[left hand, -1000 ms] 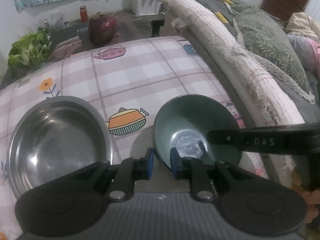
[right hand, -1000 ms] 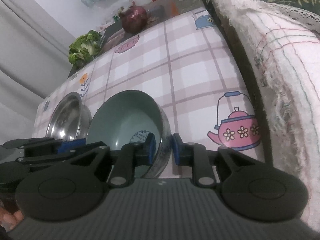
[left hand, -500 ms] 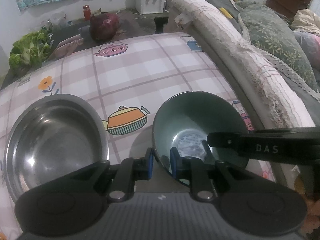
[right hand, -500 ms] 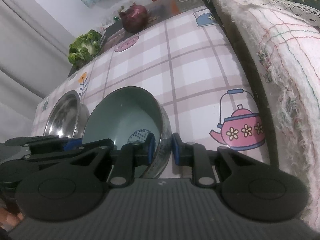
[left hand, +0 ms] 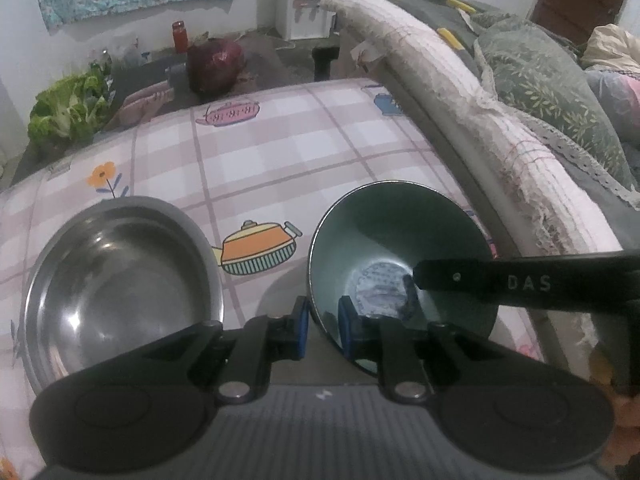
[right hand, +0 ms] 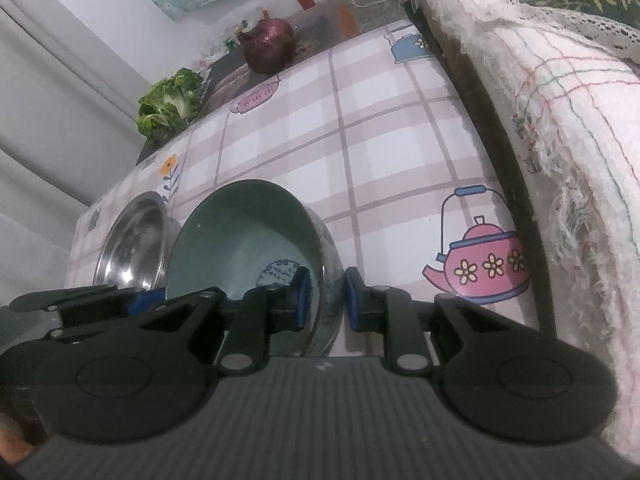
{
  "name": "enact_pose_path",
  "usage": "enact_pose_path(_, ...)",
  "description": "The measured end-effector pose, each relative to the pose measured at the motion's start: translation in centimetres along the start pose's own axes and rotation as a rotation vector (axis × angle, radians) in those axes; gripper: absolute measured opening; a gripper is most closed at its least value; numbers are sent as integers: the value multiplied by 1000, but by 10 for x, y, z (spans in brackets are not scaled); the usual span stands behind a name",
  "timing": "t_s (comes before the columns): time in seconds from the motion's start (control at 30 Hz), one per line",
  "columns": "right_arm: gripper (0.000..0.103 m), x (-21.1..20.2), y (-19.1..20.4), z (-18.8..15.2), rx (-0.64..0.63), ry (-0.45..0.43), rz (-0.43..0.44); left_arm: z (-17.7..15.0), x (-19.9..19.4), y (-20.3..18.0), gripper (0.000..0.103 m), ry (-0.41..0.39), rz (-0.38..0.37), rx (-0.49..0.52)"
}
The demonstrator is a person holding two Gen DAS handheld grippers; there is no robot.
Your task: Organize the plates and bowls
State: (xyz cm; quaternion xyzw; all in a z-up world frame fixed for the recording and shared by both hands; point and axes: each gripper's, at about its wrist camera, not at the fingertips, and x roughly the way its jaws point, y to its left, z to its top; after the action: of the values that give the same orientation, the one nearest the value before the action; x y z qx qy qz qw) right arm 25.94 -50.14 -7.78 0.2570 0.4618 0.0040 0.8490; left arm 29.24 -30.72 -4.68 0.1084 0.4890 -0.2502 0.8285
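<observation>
A green bowl [left hand: 400, 248] with a blue print on its bottom sits tilted over the checked tablecloth [left hand: 280, 152]. My left gripper [left hand: 323, 326] is shut on its near left rim, one pad inside and one outside. My right gripper [right hand: 326, 300] is shut on the opposite rim of the same bowl [right hand: 248, 240], and one of its fingers [left hand: 520, 284] reaches across the bowl in the left wrist view. A wide steel bowl [left hand: 120, 288] stands just left of it, also seen as the steel bowl [right hand: 132, 248] in the right wrist view. I cannot tell whether the green bowl touches the cloth.
A white blanket [left hand: 480, 120] draped over a couch edge runs along the table's right side. Beyond the far edge lie a red cabbage [left hand: 216, 64], leafy greens [left hand: 68, 108] and a red jar [left hand: 180, 36]. The far part of the tablecloth [right hand: 380, 120] is bare.
Almost nothing: both grippers keep their hold on the green bowl's rim. The left wrist view has shifted slightly, with the bowl in about the same place.
</observation>
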Motion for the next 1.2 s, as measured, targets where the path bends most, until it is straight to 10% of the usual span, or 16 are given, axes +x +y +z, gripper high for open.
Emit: enact_pose_path(1.2,18,-27,62,20,-100,-30,-14,-1,-56,41,16,-115,-35,-76)
